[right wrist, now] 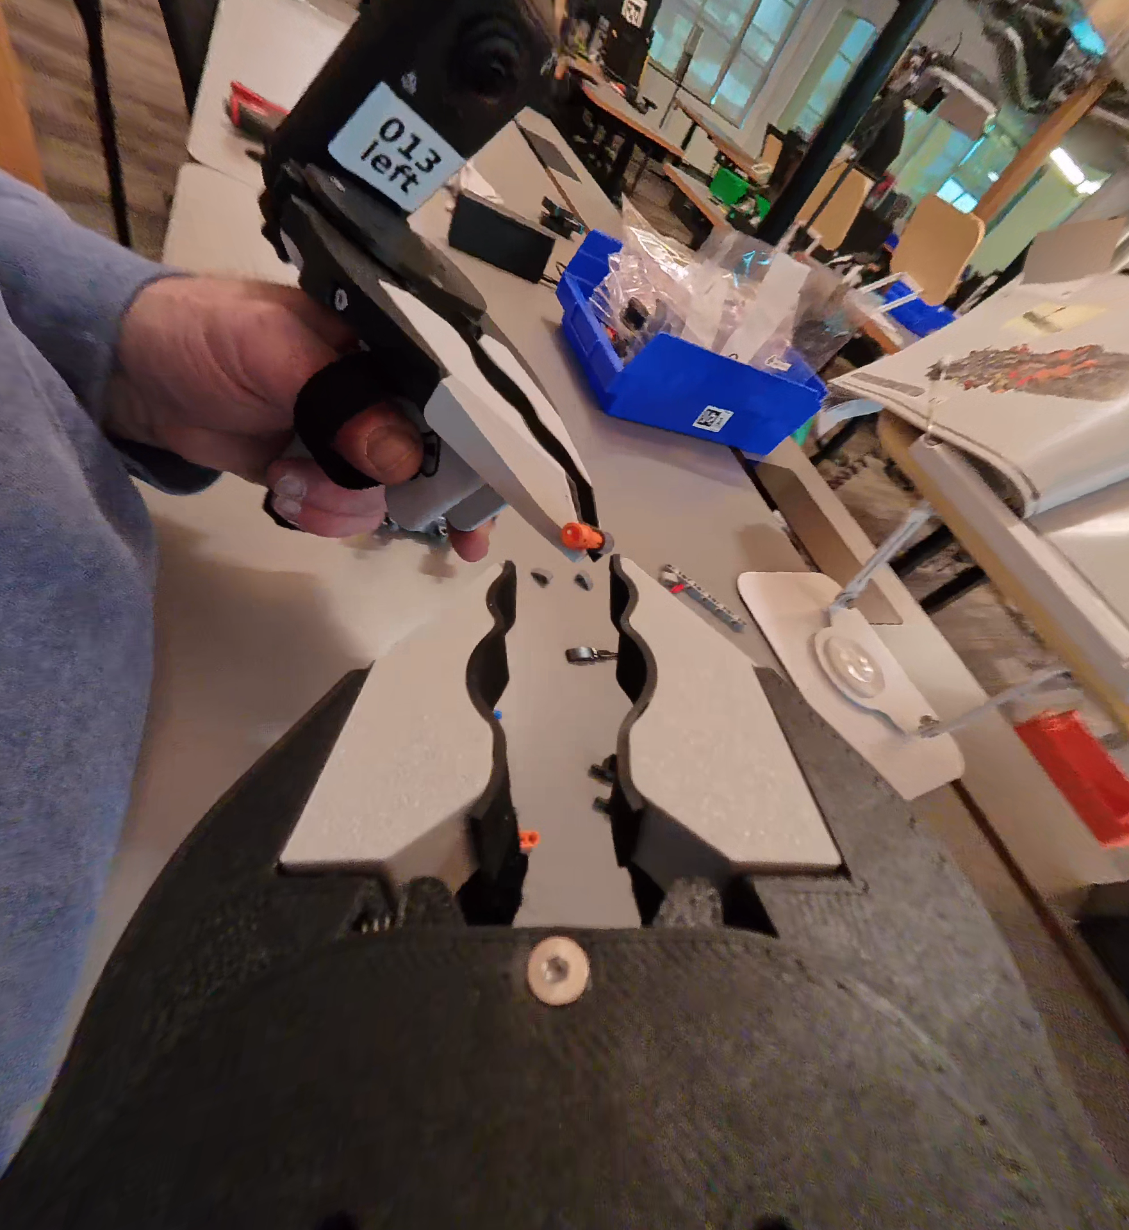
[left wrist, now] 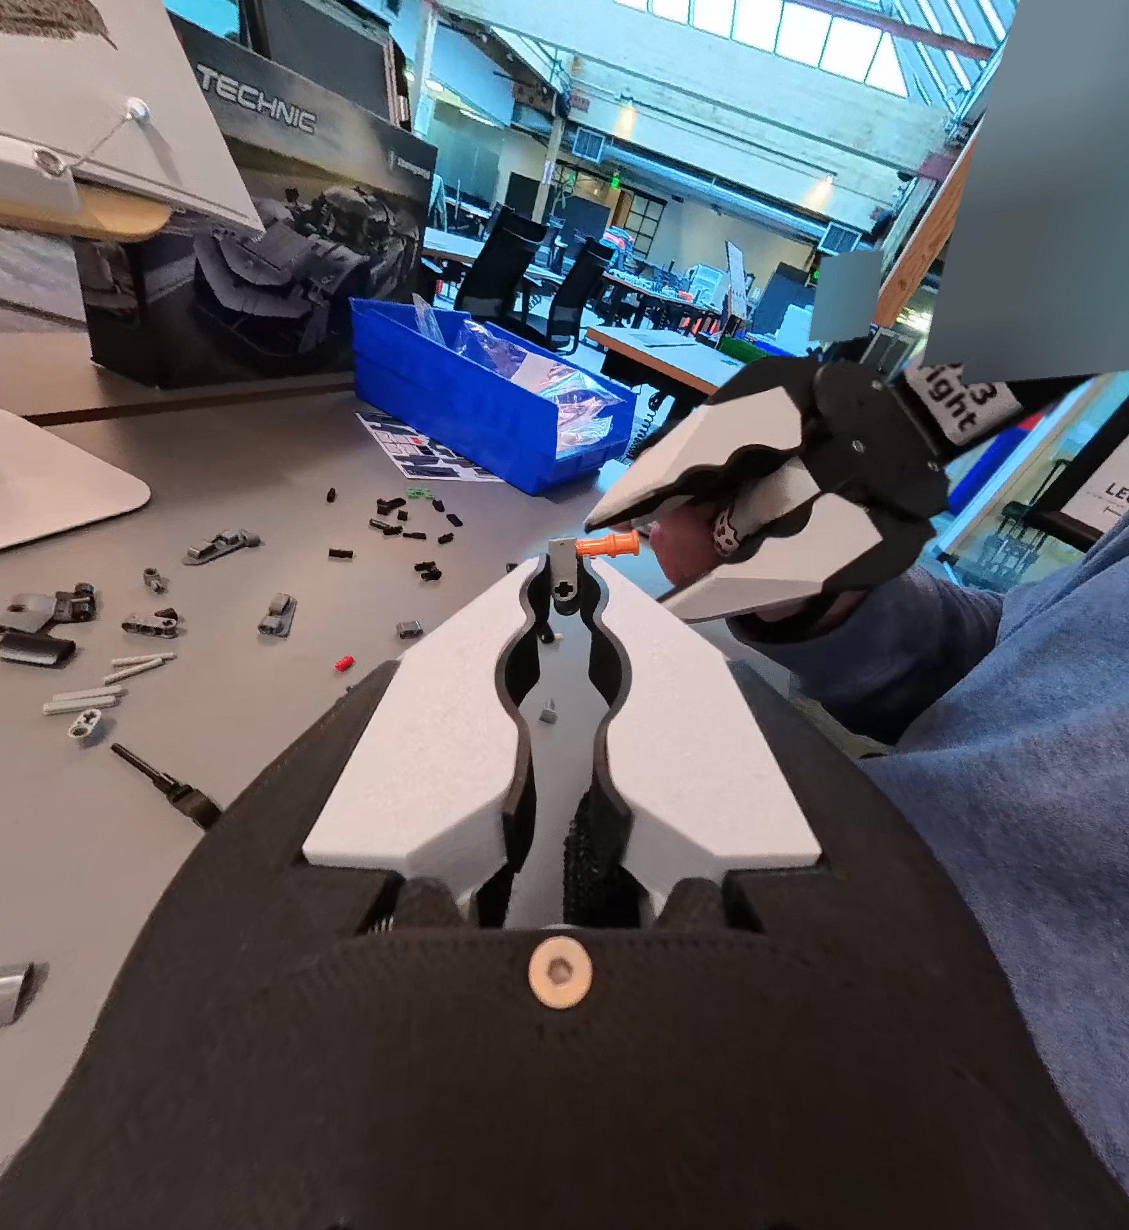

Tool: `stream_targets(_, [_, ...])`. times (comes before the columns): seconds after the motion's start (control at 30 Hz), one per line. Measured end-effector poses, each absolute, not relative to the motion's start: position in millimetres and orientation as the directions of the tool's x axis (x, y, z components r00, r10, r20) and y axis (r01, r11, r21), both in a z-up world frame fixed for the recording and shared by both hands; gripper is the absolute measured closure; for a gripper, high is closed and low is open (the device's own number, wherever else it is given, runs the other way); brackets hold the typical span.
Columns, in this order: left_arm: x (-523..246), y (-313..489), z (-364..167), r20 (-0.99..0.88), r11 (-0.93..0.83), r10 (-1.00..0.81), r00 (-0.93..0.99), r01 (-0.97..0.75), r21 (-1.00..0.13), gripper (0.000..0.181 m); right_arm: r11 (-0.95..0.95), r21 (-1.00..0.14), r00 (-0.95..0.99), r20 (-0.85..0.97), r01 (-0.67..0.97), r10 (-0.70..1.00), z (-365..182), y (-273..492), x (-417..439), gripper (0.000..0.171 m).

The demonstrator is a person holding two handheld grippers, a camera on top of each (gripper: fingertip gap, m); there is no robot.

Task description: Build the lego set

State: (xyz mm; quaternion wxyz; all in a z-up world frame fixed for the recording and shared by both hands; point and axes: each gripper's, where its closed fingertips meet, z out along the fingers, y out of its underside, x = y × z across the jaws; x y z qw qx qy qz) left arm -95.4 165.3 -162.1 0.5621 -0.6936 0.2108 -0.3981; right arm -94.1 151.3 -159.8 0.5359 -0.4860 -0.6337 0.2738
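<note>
- Far left on the grey table (left wrist: 229, 466), loose pieces (left wrist: 82, 619) lie scattered: dark connectors, pale axles, small black pins. None of them is in either pair of tongs.
- In the middle, the left gripper (left wrist: 565, 572) is closed on a small grey lift-arm (left wrist: 563, 566), held upright at the fingertips with its cross-hole facing the camera.
- An orange pin (left wrist: 608, 540) is seated in the top of that grey piece. Its long axis runs sideways, with the free end pointing right, toward the other tool.
- To the right, the right gripper (left wrist: 628, 559) is spread open and empty. Its upper finger sits just above the pin's free end; its lower finger sits below and to the right.
- In the right wrist view, the orange pin (right wrist: 578, 534) lies just ahead of the right gripper (right wrist: 562, 572) and a little above its open tips, end-on to that camera.
- Judgement: the right gripper is the nearer free tool. The coming move likely turns on lining its gap up with the pin's axis, then pushing or pinching along it.
- A blue bin (left wrist: 482, 393) of bags stands well behind, clear of the work.
</note>
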Motion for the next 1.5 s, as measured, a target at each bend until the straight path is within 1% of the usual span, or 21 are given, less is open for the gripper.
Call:
stream_targets(0.1, [-94.7, 166.9, -158.5, 0.296, -0.257, -0.752, 0.589, 0.152, -0.954, 0.175, 0.276, -0.920, 0.041, 0.299, 0.279, 0.953, -154.3, 154.8, -92.5, 0.145])
stream_targets(0.2, [-93.9, 167.5, -153.4, 0.267, -0.225, -0.768, 0.582, 0.145, -0.963, 0.175, 0.140, -0.961, 0.017, 0.148, 0.239, 0.989, -150.8, 158.5, -92.0, 0.140])
stream_targets(0.3, [-93.5, 168.4, -148.7, 0.233, -0.193, -0.779, 0.582, 0.131, -0.972, 0.175, 0.023, -0.981, -0.015, 0.021, 0.190, 1.000, -144.4, 161.0, -91.9, 0.141])
stream_targets(0.37, [-93.1, 169.1, -146.5, 0.204, -0.172, -0.783, 0.587, 0.112, -0.979, 0.175, -0.017, -0.987, -0.034, -0.022, 0.160, 0.999, -139.7, 161.7, -92.3, 0.142])
stream_targets(0.53, [-92.6, 173.1, -142.8, 0.188, -0.153, -0.782, 0.594, 0.110, -0.982, 0.176, -0.017, -0.988, -0.030, -0.022, 0.152, 0.999, -137.0, 166.2, -95.6, 0.141])
stream_targets(0.8, [-93.4, 184.2, -132.3, 0.141, -0.087, -0.780, 0.609, 0.118, -0.989, 0.175, -0.100, -0.992, -0.060, -0.105, 0.080, 0.993, -124.8, 176.7, -98.9, 0.137])
stream_targets(0.9, [-92.1, 186.5, -126.4, 0.073, -0.033, -0.783, 0.618, 0.076, -0.997, 0.175, -0.124, -0.991, -0.099, -0.129, 0.051, 0.987, -120.0, 179.1, -98.0, 0.137])
stream_targets(0.97, [-91.1, 186.8, -123.3, 0.012, 0.008, -0.783, 0.622, 0.030, -1.000, 0.176, -0.126, -0.992, -0.136, -0.128, 0.030, 0.982, -115.4, 177.5, -96.2, 0.141])
stream_targets(1.07, [-89.8, 186.6, -122.6, -0.078, 0.062, -0.777, 0.625, -0.047, -0.997, 0.176, -0.120, -0.992, -0.165, -0.123, 0.028, 0.979, -114.4, 177.7, -94.3, 0.143])
stream_targets(1.2, [-87.7, 186.1, -121.6, -0.150, 0.105, -0.773, 0.617, -0.109, -0.988, 0.175, -0.106, -0.994, -0.202, -0.109, 0.023, 0.973, -113.0, 174.1, -92.8, 0.146])
stream_targets(1.33, [-85.4, 184.4, -121.3, -0.156, 0.109, -0.790, 0.593, -0.115, -0.987, 0.175, -0.109, -0.994, -0.246, -0.113, 0.030, 0.963, -114.2, 172.4, -90.3, 0.147])
stream_targets(1.5, [-80.2, 179.8, -120.8, -0.103, 0.077, -0.835, 0.540, -0.070, -0.995, 0.176, -0.116, -0.993, -0.300, -0.117, 0.022, 0.947, -113.3, 168.4, -87.4, 0.146])
